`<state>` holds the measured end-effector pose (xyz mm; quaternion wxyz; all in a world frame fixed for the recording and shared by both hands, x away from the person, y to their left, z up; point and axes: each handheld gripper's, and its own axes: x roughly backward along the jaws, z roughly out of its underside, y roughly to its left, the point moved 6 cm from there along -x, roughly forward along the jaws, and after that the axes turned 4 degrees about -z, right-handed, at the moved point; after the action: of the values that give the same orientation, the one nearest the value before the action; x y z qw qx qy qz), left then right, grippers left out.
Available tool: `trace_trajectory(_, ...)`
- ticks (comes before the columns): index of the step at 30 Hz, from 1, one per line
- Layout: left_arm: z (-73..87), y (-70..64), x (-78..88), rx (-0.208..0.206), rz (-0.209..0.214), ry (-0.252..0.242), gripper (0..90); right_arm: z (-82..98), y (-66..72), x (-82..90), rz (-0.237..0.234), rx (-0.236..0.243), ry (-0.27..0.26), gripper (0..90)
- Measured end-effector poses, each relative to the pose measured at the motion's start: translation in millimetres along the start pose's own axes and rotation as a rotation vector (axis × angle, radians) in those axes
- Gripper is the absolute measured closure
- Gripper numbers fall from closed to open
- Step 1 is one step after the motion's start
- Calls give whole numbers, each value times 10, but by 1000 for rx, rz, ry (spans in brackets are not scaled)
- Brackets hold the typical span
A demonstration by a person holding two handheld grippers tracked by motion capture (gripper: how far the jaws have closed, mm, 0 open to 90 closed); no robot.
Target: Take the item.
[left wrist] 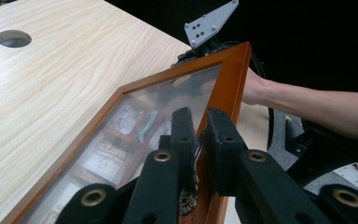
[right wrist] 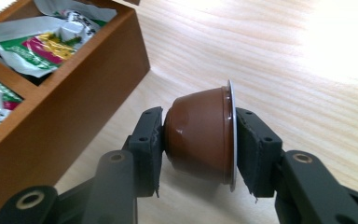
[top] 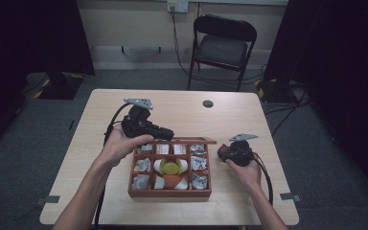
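Note:
A wooden compartment box (top: 170, 193) stands near the table's front middle, with sachets (top: 199, 164) in its side cells and several capsules (top: 171, 168) in the centre cell. Its glass lid (left wrist: 121, 126) with a wooden frame (left wrist: 235, 74) is tilted up at the back. My left gripper (top: 165, 133) (left wrist: 200, 119) is shut on the lid's frame edge. Just right of the box, my right gripper (top: 224, 153) (right wrist: 199, 119) is shut on a brown capsule (right wrist: 198, 137), gripped between its dome and its foil rim, close above the table. The box wall (right wrist: 74, 93) lies beside it.
A round cable hole (top: 208, 103) sits in the table's far middle. A black folding chair (top: 223, 43) stands beyond the table. Bare tabletop (top: 110, 110) stretches left of and behind the box. Cables trail from both grippers toward the front edge.

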<state>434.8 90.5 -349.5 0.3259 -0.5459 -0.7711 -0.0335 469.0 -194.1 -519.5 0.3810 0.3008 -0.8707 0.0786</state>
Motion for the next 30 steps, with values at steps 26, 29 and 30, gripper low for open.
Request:
trace_trajectory(26,24,-24,-14,0,4,15,819,86,37,337,-25,-6,-40,320)
trace_trajectory(29,34,-29,-14,3,3,23,819,173,-6,436,-13,-5,-48,306)
trace_trajectory(30,35,-33,-14,3,3,25,819,198,-27,469,-8,-3,-49,304)
